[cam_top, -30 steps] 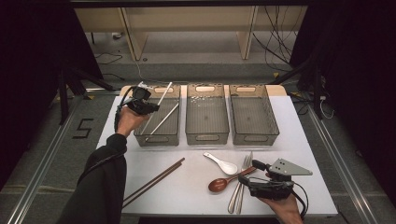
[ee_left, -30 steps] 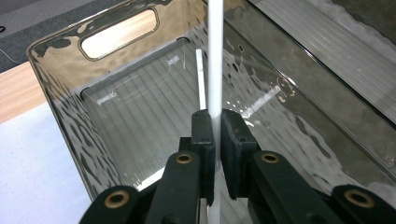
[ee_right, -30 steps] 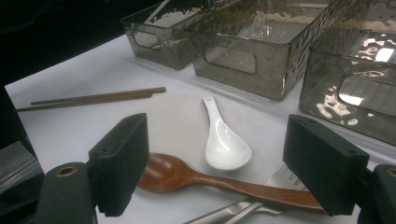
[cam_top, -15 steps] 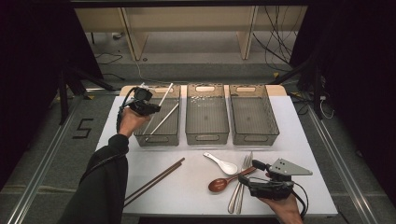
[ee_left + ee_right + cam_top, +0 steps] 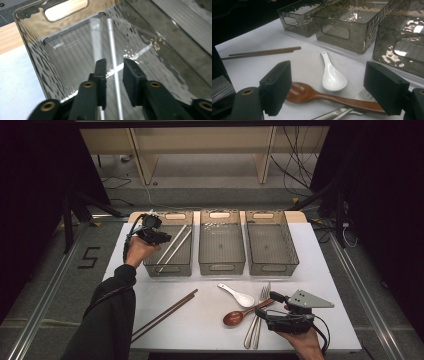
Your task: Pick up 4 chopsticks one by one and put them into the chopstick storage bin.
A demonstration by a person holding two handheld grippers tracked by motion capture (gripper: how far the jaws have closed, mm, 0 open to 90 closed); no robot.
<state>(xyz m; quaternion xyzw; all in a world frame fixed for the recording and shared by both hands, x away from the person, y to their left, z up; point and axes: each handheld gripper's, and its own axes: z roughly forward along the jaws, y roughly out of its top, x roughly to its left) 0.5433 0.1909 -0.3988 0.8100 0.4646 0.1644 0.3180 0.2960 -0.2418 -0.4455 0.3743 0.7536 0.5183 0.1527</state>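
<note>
Tight inside my left bin, open surface in front

Bin (image 5: 168,268) walls and two silver chopsticks (image 5: 113,47) hem my left gripper (image 5: 113,65); bare surface (image 5: 200,320) lies between brown chopsticks (image 5: 165,312) and spoons (image 5: 239,296)

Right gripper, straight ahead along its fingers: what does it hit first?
Probably the wooden spoon, lying right between the open fingers of the right gripper. The white spoon sits just beyond it. Depth is hard to judge.

Three clear grey bins (image 5: 222,251) stand in a row at 12 o'clock; two silver chopsticks (image 5: 172,245) lie in the bin at 11 o'clock. Two brown chopsticks (image 5: 165,315) at 7 o'clock. One white spoon (image 5: 237,295), one wooden spoon (image 5: 240,316) and two forks (image 5: 256,325) at 5 o'clock
</note>
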